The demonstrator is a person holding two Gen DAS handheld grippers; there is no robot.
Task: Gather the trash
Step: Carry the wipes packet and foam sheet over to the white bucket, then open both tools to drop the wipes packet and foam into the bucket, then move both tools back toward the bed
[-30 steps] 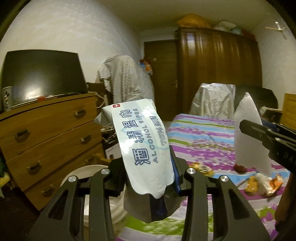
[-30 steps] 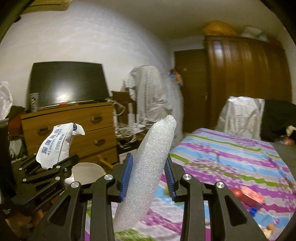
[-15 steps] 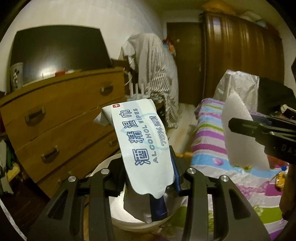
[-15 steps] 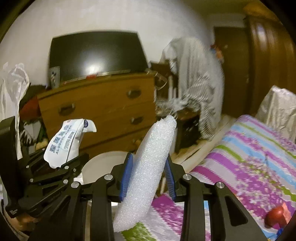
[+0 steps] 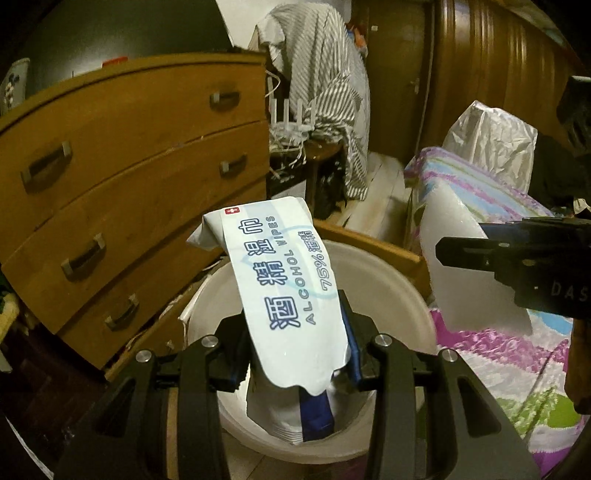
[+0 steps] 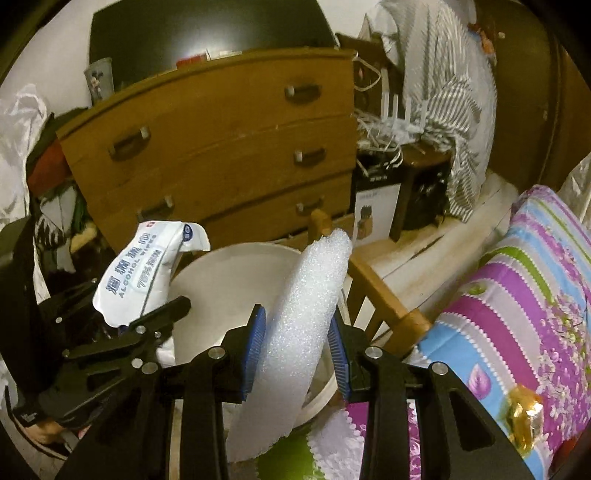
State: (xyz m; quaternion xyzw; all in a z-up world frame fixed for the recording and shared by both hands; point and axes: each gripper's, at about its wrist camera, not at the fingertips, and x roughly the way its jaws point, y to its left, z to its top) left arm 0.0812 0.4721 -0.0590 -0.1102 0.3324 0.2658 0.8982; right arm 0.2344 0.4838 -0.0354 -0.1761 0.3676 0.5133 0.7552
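A dim bedroom is showing in both views: a wooden dresser [image 5: 122, 177] is standing against the wall with a dark screen [image 6: 207, 33] on top of it, a striped cloth [image 5: 325, 85] is hanging beside it, and a bed [image 6: 524, 295] with a bright striped cover is lying at the right. A round white bin [image 5: 391, 280] is sitting on the floor between the dresser and the bed, beside a wooden bar of the bed frame. The left tool [image 5: 295, 339] is hanging over the bin, its jaws closed on a wipes pack [image 5: 284, 280], a white pouch printed with blue lettering that is sticking up and leaning over the bin's mouth. The right tool [image 6: 295, 350] is pinching a foam sheet [image 6: 306, 325], a white bubbly strip that is standing up between the blue pads, with its top over the bin's rim. The left wrist view is showing the bin from almost straight above, and the right tool with its foam is coming in from the right edge there. The right wrist view is showing what the other is missing: a cup [image 6: 98, 75] on the dresser, white wires on a small stand, and a gold wrapper [image 6: 524, 417] lying on the bed cover.
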